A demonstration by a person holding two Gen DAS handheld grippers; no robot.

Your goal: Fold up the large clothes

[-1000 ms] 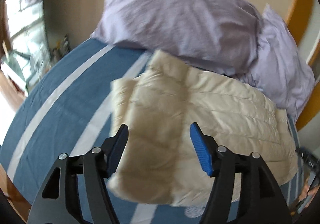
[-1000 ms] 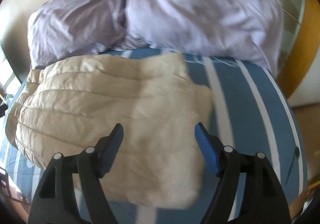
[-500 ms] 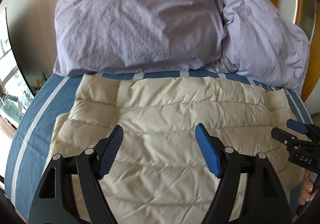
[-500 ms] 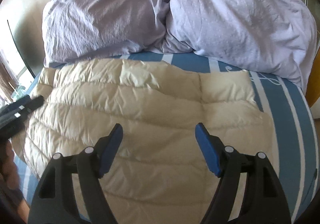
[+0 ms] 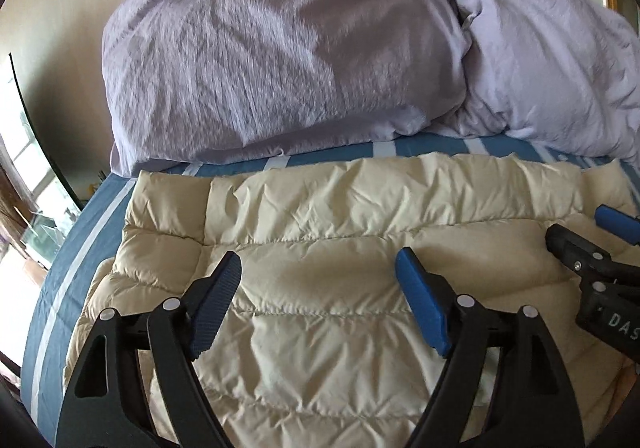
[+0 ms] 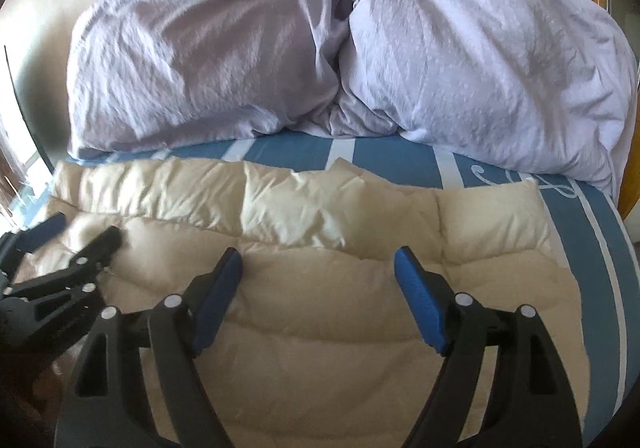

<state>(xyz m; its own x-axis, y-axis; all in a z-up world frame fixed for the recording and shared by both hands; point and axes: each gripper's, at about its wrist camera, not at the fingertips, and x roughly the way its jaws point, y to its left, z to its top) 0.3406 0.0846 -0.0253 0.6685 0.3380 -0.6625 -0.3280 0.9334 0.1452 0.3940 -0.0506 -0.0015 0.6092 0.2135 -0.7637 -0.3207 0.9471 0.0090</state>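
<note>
The blue-striped bed (image 5: 68, 272) carries a cream quilted jacket (image 5: 328, 288) and 2 lilac pillows (image 5: 280, 48).

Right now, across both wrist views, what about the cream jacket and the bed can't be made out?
- Puffer jacket near hem: cut off by the bottom edge and covered by the left gripper, left wrist view.
- Jacket's left end: hidden behind the left gripper, right wrist view.
- Zipper, collar, sleeves: none showing in either view.
- Embroidery on the striped sheet: partly under the lilac duvet, unreadable.
</note>
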